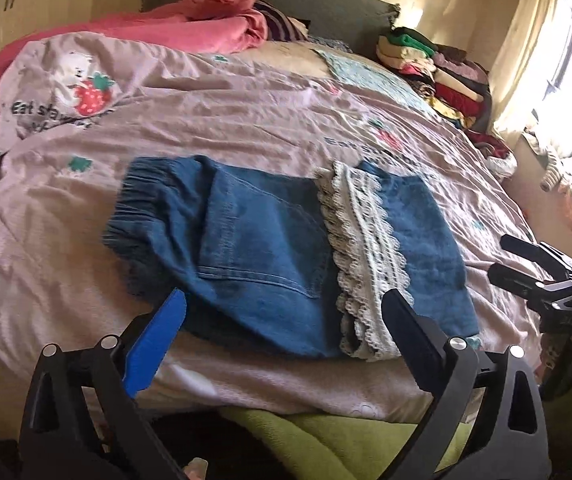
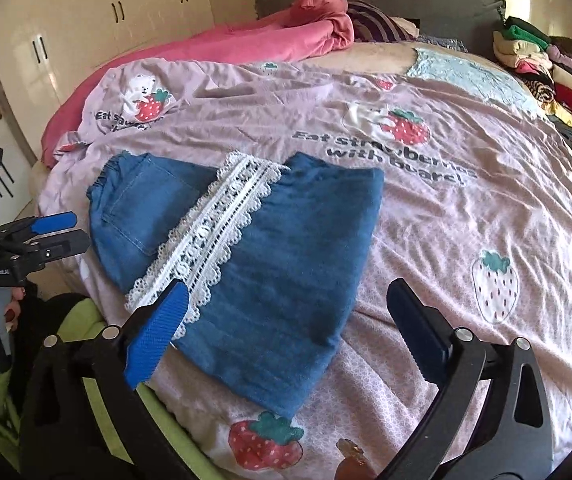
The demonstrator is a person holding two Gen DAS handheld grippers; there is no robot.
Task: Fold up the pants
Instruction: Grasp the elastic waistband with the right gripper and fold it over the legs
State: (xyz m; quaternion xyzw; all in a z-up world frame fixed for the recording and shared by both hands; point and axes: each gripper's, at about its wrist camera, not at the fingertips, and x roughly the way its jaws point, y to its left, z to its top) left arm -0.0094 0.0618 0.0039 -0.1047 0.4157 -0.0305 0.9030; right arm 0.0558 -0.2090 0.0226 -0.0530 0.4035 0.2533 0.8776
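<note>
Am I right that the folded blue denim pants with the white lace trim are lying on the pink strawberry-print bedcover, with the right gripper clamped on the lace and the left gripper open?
Not quite: the right gripper is open too, its jaws spread above the folded blue denim pants without pressing the white lace trim, as the right wrist view shows. The pants do lie on the pink strawberry-print bedcover, and the left gripper is open.

The pants [image 2: 254,264] are matt blue denim with a white lace trim [image 2: 214,224], lying on a crinkled pinkish cotton bedcover [image 2: 465,216]; beyond it, glossy cream wardrobe doors [image 2: 86,28].
</note>
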